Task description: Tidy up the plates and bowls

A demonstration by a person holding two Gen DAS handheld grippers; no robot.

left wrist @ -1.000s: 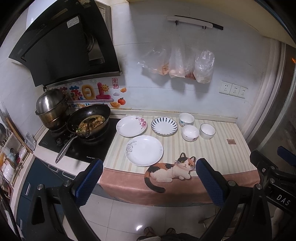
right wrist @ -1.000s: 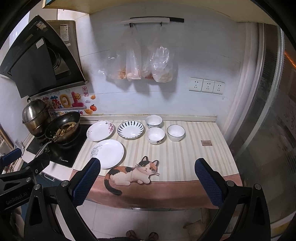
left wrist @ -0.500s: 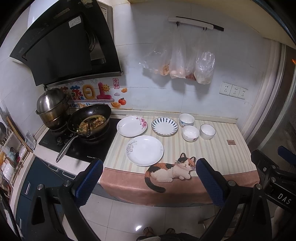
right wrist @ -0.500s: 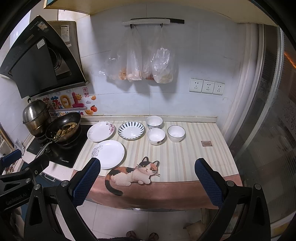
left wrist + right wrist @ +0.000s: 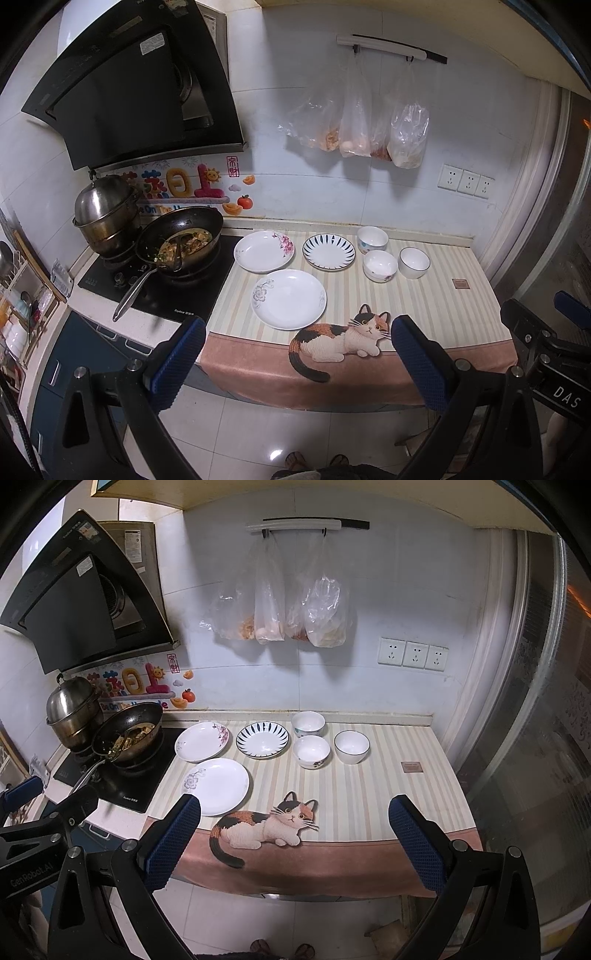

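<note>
Here, both tools are held back from the counter, above the floor. The left gripper [image 5: 297, 334] has its blue pads spread wide with nothing between them, and the right gripper [image 5: 293, 812] is likewise agape and empty. On the striped cat mat [image 5: 417, 306] three plates lie apart: a white plate with a grey flower [image 5: 289, 298] nearest, a pink-blossom plate [image 5: 264, 250] far left, a blue-rayed plate [image 5: 328, 252] right of it. Three bowls cluster further right: a far bowl [image 5: 372, 239], a floral bowl [image 5: 380, 265] in front, a dark-rimmed bowl [image 5: 414, 262] rightmost. A wok [image 5: 181, 240] with food sits on the stove at the left.
</note>
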